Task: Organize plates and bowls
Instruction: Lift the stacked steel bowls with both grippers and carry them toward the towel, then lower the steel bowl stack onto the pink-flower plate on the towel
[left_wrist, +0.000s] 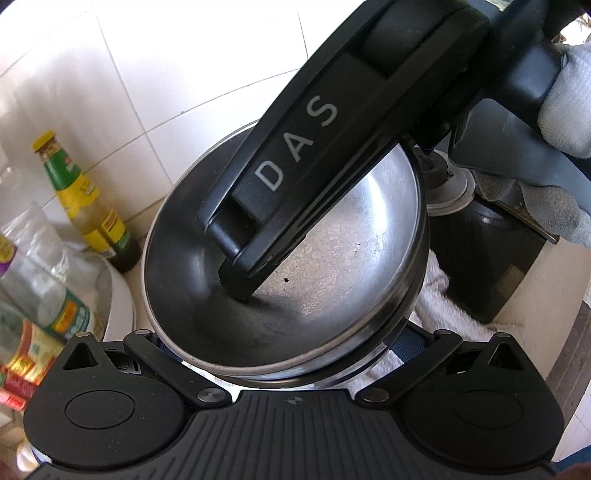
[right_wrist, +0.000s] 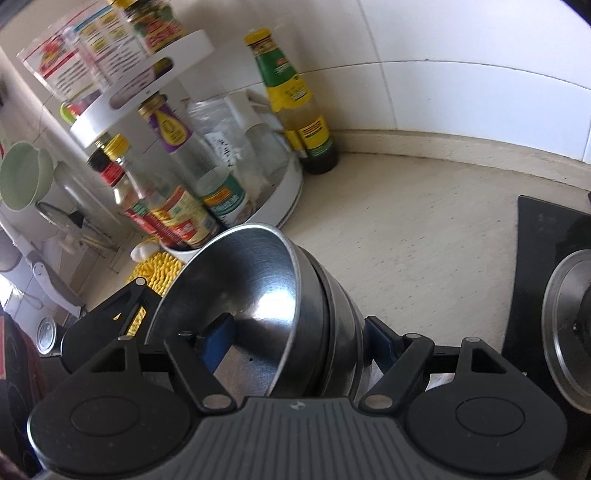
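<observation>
**Both grippers carry a nested stack of steel bowls above the counter**

Our right gripper (right_wrist: 295, 339) has its jaws spread wide and clamped across the stack of steel bowls (right_wrist: 295, 306), one blue pad inside the top bowl, the other against the outer wall. Whether our left gripper (left_wrist: 291, 354) is closed on the near rim we cannot tell; its fingertips are hidden beneath the stack. The stack hangs tilted over the counter (right_wrist: 406, 240), near its back corner, touching nothing below. We count at least three bowls nested together, judging by the stepped rims; no plates are visible. The bowls seem gathered already; setting them down remains. Outward: one yellow-capped sauce bottle (right_wrist: 291, 99) stands against the tiled wall, a white turntable rack (right_wrist: 291, 192) of condiments beside it, the stove burner (right_wrist: 569, 339) at the counter's right edge.
</observation>
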